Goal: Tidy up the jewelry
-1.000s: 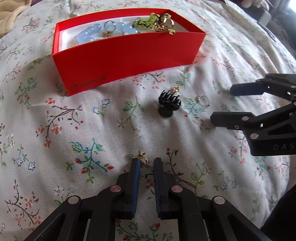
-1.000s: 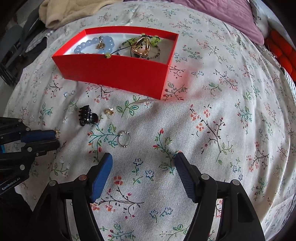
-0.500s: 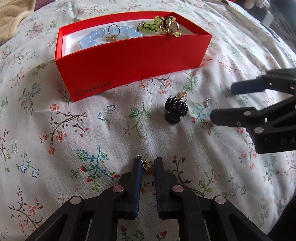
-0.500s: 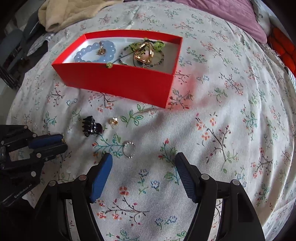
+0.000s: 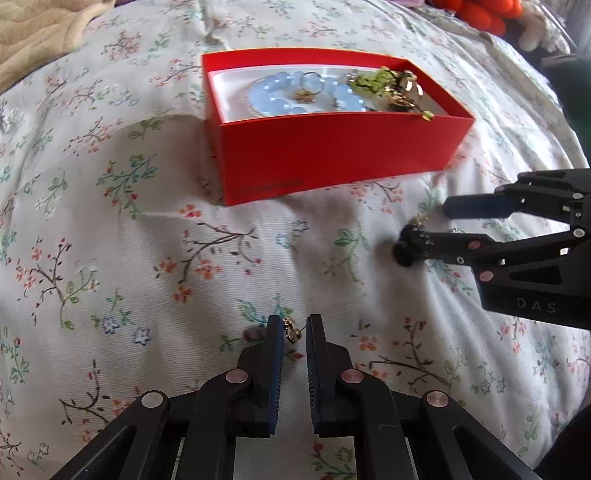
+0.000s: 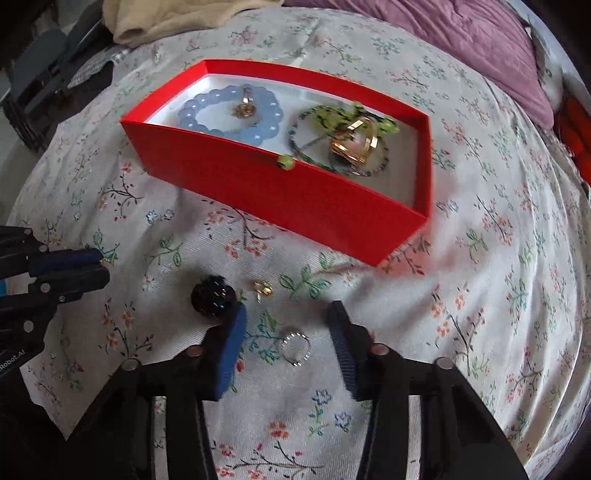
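A red box [image 5: 332, 155] [image 6: 295, 195] on the floral bedspread holds a blue bead bracelet [image 6: 229, 114], a green necklace and gold pieces [image 6: 354, 144]. My left gripper [image 5: 293, 328] is nearly shut on a small gold earring [image 5: 291, 330], held just above the cloth; it also shows in the right wrist view [image 6: 99, 267]. My right gripper [image 6: 288, 321] is open and low over a beaded silver ring [image 6: 295, 347], which lies between its fingers. A black hair claw [image 6: 213, 295] and a gold earring [image 6: 263, 288] lie just ahead of it.
A beige blanket [image 5: 40, 33] lies at the far left and a purple pillow [image 6: 461, 37] at the far right. Dark objects [image 6: 44, 70] sit off the bed's left edge.
My left gripper closed on the gold earring and lifted it, moving toward the box. My right gripper moved forward and down until the silver ring lay between its fingers.
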Tool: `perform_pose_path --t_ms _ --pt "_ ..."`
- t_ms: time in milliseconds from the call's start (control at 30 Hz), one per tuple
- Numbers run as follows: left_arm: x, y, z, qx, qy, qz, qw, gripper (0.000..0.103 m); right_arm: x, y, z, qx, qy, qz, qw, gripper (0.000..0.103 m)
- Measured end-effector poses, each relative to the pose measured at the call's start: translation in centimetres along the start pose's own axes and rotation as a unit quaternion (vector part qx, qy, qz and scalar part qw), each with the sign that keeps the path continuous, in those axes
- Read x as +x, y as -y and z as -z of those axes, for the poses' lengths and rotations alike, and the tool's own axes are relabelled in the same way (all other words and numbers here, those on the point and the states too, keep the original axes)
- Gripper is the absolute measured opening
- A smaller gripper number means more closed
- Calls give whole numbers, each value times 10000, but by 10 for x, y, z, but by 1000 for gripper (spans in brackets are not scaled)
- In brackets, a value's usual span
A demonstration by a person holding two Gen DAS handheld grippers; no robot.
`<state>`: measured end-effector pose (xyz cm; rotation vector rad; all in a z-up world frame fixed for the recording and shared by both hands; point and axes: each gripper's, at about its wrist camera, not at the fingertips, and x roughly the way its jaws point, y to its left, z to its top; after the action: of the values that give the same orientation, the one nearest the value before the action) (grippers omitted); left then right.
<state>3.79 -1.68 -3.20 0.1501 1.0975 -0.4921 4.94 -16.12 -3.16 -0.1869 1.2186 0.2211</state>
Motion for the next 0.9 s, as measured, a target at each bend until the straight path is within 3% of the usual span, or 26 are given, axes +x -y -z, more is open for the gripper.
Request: perform_pose_path --t_ms 200,267,600,900 --pt "-2 -3 0 -85 18 8 10000 9 6 -13 -11 -169 -7 -114 9998 13" --pt "-3 -5 -1 -127 34 10 9999 9 7 -18 -13 -255 -9 -93 9996 9" --pt "-18 -15 -8 -349 193 38 9992 9 -5 -8 -13 21 -98 -132 9999 9" --pt "-28 -15 -20 -447 346 185 9982 9 -39 6 -16 477 224 -391 9978 9"
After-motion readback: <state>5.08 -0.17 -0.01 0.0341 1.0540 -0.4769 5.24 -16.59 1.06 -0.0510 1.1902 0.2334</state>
